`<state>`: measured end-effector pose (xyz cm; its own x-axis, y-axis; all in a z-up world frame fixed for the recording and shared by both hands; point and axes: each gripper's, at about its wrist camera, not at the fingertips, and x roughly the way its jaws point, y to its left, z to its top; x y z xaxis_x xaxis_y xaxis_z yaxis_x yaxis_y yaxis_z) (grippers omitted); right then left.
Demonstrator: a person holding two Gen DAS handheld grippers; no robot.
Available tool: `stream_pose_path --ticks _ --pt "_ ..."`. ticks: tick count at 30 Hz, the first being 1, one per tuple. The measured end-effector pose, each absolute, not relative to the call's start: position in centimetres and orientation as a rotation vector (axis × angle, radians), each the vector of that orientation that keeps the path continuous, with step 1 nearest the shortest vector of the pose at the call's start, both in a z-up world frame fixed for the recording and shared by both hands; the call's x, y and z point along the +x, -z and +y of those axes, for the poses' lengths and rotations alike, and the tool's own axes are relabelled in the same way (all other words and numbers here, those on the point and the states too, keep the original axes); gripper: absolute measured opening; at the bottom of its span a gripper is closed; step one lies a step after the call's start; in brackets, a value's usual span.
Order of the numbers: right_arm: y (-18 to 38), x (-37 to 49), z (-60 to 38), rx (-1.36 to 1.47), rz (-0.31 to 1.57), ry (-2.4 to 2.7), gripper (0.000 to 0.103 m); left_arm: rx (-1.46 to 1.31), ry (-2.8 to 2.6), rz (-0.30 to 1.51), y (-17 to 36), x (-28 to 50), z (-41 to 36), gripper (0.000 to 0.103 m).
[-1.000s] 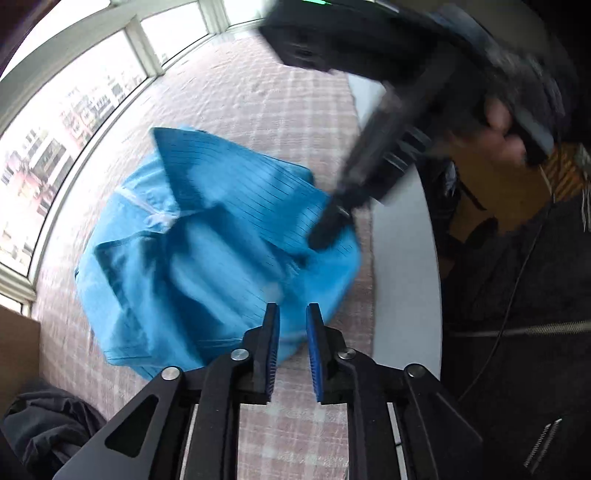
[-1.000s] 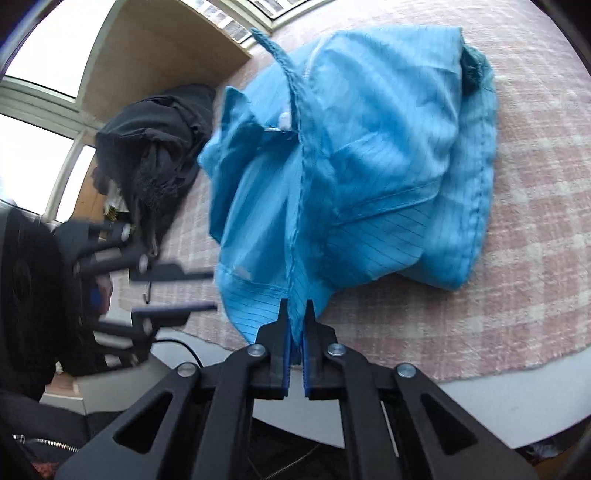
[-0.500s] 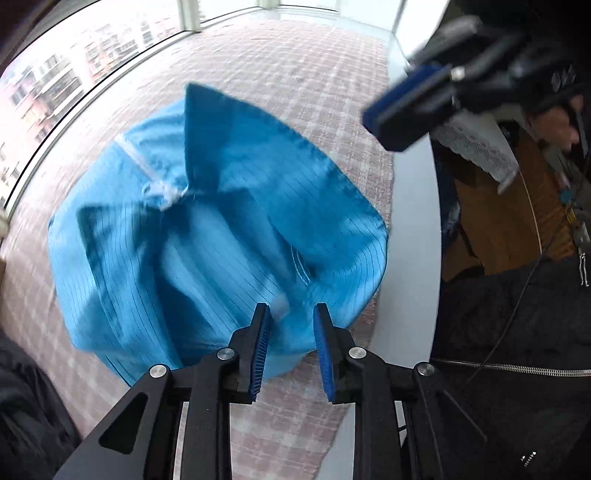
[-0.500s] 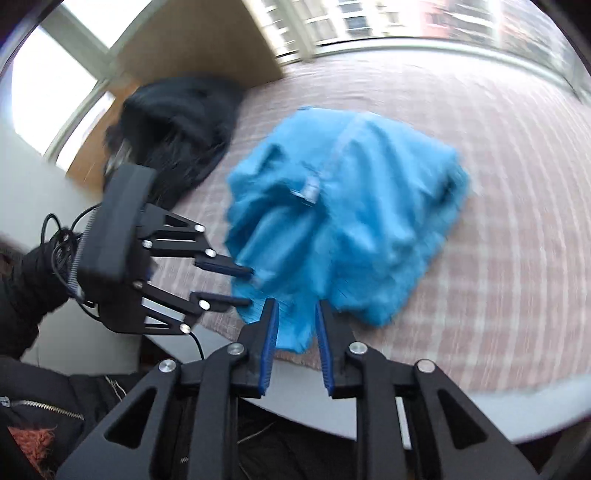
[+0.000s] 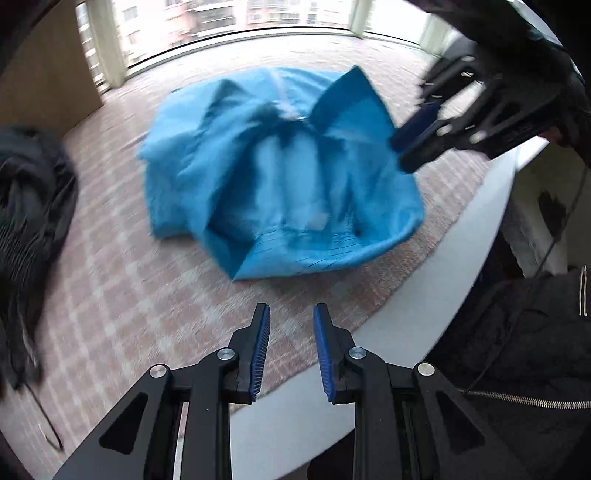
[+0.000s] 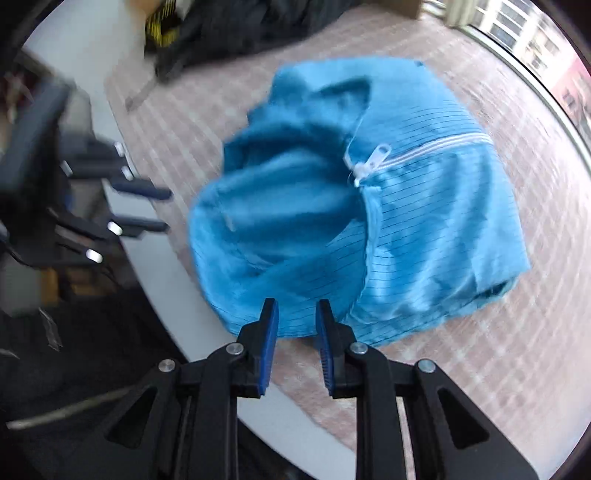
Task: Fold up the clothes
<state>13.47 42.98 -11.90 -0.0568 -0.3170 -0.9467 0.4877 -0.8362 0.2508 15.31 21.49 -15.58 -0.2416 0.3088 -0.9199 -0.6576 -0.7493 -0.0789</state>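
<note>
A blue zip-up garment lies in a rumpled heap on the pink checked tablecloth. In the right wrist view the garment shows its white zipper partly undone. My left gripper is open and empty, above the cloth just short of the garment's near hem. My right gripper is open too, its tips over the garment's near edge with nothing pinched. The left wrist view catches the right gripper at the garment's right side, blurred. The left gripper appears blurred at the left of the right wrist view.
A dark garment is piled on the left of the table. The round white table edge curves close on the right, with a person's black jacket beyond it. Windows run along the far side. A wooden panel stands at the far left.
My right gripper let go of the blue garment and opened; the garment dropped into a heap. My left gripper opened wider and pulled back from the garment. Both views swung round.
</note>
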Motion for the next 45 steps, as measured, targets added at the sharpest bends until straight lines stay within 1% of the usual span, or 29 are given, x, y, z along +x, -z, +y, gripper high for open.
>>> stream_pose_path --ticks 1,2,6,9,11,13,16,18,20,22,23,24,25,28,30,32,33,34,36,37,38,39,40,41,42,44,45 --pt "11.5 14.0 44.0 1.668 0.091 1.974 0.032 -1.402 -2.055 0.434 15.5 15.4 21.3 0.023" --pt "11.2 14.6 44.9 1.652 0.025 2.008 0.034 -1.406 -2.078 0.435 15.4 15.5 21.1 0.023" --pt "11.3 17.2 46.2 1.626 -0.085 2.22 0.034 -1.424 -2.117 0.376 15.0 14.9 20.2 0.023" --pt "11.6 16.6 47.0 1.594 -0.346 2.277 0.034 -1.398 -2.153 0.392 14.1 12.7 20.3 0.023" --pt "11.0 16.3 47.4 1.544 -0.403 2.358 0.034 -1.376 -2.167 0.423 13.7 11.0 21.1 0.023" --pt "11.2 15.6 46.6 1.552 -0.386 2.361 0.036 -1.363 -2.134 0.471 13.8 9.5 22.3 0.024" --pt "11.8 14.6 45.3 1.606 -0.334 2.354 0.036 -1.361 -2.059 0.62 15.4 7.4 24.2 0.029" --pt "13.1 14.2 43.6 1.665 -0.287 2.359 0.036 -1.354 -2.043 0.744 17.0 6.9 25.9 0.029" --pt "14.1 14.2 42.7 1.713 -0.246 2.362 0.036 -1.358 -2.036 0.805 17.8 6.4 26.4 0.029" --pt "15.2 13.9 42.2 1.754 -0.237 2.376 0.036 -1.367 -2.036 0.821 18.1 5.8 26.4 0.021" --pt "15.7 13.7 42.1 1.767 -0.235 2.386 0.036 -1.369 -2.036 0.823 17.9 5.5 26.3 0.009" --pt "16.0 13.5 41.9 1.766 -0.229 2.395 0.036 -1.371 -2.036 0.819 17.6 5.3 26.1 0.005" --pt "16.3 13.3 41.7 1.753 -0.219 2.403 0.035 -1.365 -2.042 0.828 17.1 5.0 25.9 0.004" --pt "16.5 12.7 41.5 1.756 -0.178 2.427 0.008 -1.33 -2.073 0.888 15.4 4.1 25.4 0.003" --pt "16.2 12.7 41.4 1.759 -0.112 2.457 0.008 -1.279 -2.095 0.966 14.3 4.4 25.1 0.003" --pt "16.3 12.9 41.1 1.781 -0.043 2.455 0.008 -1.266 -2.08 0.954 14.5 4.3 24.8 0.004" --pt "16.1 13.3 41.4 1.783 -0.067 2.452 0.008 -1.291 -2.053 0.934 15.2 4.1 24.7 0.008" --pt "15.6 13.8 42.2 1.775 -0.141 2.445 0.008 -1.326 -2.015 0.93 16.4 4.1 24.7 0.008" --pt "14.7 14.9 43.8 1.756 -0.29 2.428 0.009 -1.357 -1.952 0.925 18.2 4.5 24.6 0.009" --pt "14.2 15.4 44.6 1.745 -0.363 2.417 0.012 -1.362 -1.933 0.89 18.2 4.7 24.2 0.01" --pt "13.7 16.0 45.4 1.733 -0.436 2.405 0.021 -1.363 -1.919 0.841 17.8 5.0 23.7 0.013" --pt "13.3 16.5 46.2 1.72 -0.508 2.391 0.025 -1.357 -1.907 0.795 17.0 5.2 23.0 0.014" --pt "12.8 17.1 47.0 1.706 -0.58 2.376 0.032 -1.344 -1.907 0.771 15.9 5.4 22.1 0.015" --pt "12.3 17.6 47.7 1.691 -0.651 2.36 0.035 -1.33 -1.91 0.755 14.7 5.6 21.2 0.017" --pt "11.6 18.1 48.6 1.668 -0.709 2.375 0.035 -1.314 -1.914 0.754 13.5 5.5 20.3 0.02" --pt "11.7 17.3 49.6 1.669 -0.744 2.403 0.038 -1.291 -1.923 0.752 11.5 4.8 18.8 0.028" --pt "12.1 16.7 49.9 1.68 -0.754 2.409 0.038 -1.286 -1.94 0.737 10.6 3.6 18.4 0.028"
